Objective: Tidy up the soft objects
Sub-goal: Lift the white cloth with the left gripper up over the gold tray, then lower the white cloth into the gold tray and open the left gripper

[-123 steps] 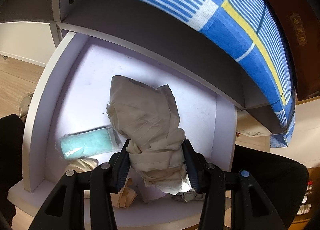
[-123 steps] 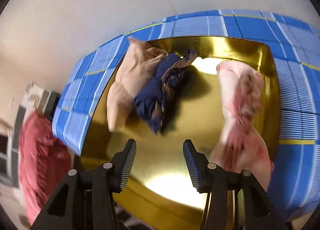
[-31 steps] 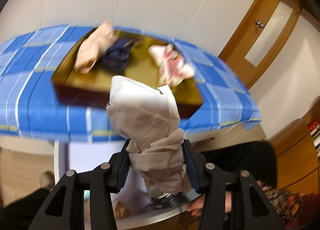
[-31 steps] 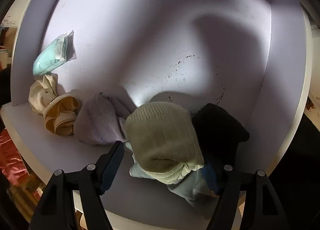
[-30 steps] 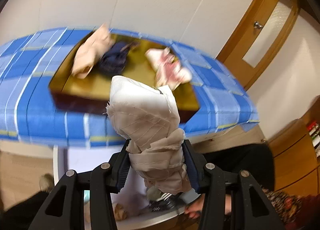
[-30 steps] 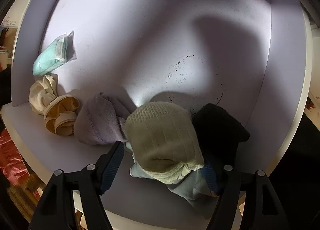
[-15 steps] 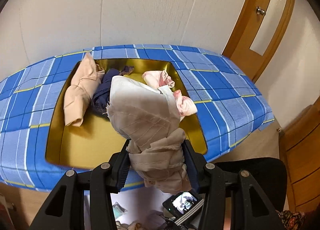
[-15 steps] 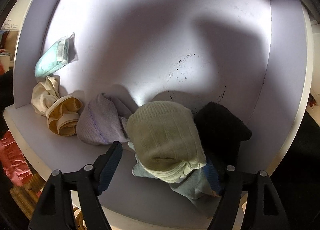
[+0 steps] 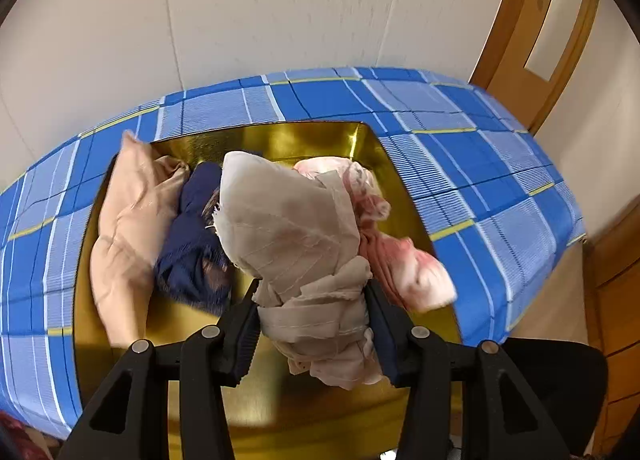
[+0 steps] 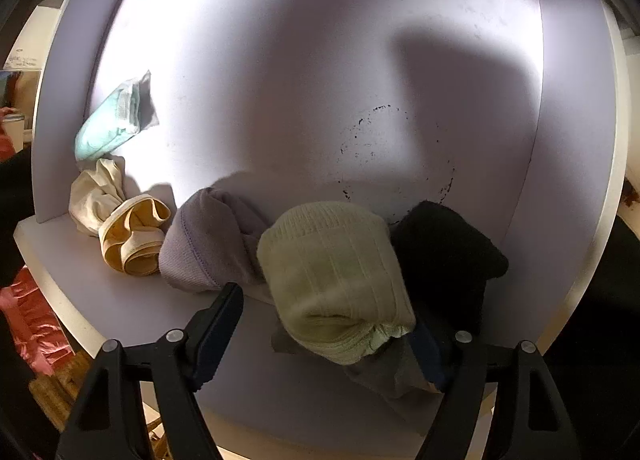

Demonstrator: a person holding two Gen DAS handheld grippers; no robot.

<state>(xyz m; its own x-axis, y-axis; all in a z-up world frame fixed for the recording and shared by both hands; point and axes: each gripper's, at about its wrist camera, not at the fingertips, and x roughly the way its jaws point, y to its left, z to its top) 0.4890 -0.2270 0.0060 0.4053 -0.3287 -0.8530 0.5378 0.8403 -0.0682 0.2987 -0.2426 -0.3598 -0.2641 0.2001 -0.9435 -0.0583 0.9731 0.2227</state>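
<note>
My left gripper [image 9: 312,312] is shut on a bundled beige cloth [image 9: 292,232] and holds it above a gold tray [image 9: 280,408]. In the tray lie a peach cloth [image 9: 124,227], a navy cloth [image 9: 192,248] and a pink-and-white cloth [image 9: 400,256]. My right gripper [image 10: 324,324] is open inside a white shelf compartment [image 10: 280,59]. A rolled pale green sock [image 10: 336,280] lies between its jaws, nearer the right one. A lilac sock [image 10: 204,240] and a black sock [image 10: 448,252] lie on either side of it.
The tray sits on a blue plaid tablecloth [image 9: 460,163] against a white wall; a wooden door [image 9: 540,27] is at right. In the shelf, a mint packet [image 10: 112,123], a cream cloth [image 10: 96,191] and a yellow rolled band [image 10: 132,240] lie at left.
My left gripper has carried the beige cloth up from the shelf and moved in over the gold tray. My right gripper has stayed almost still in the shelf, open around the green sock.
</note>
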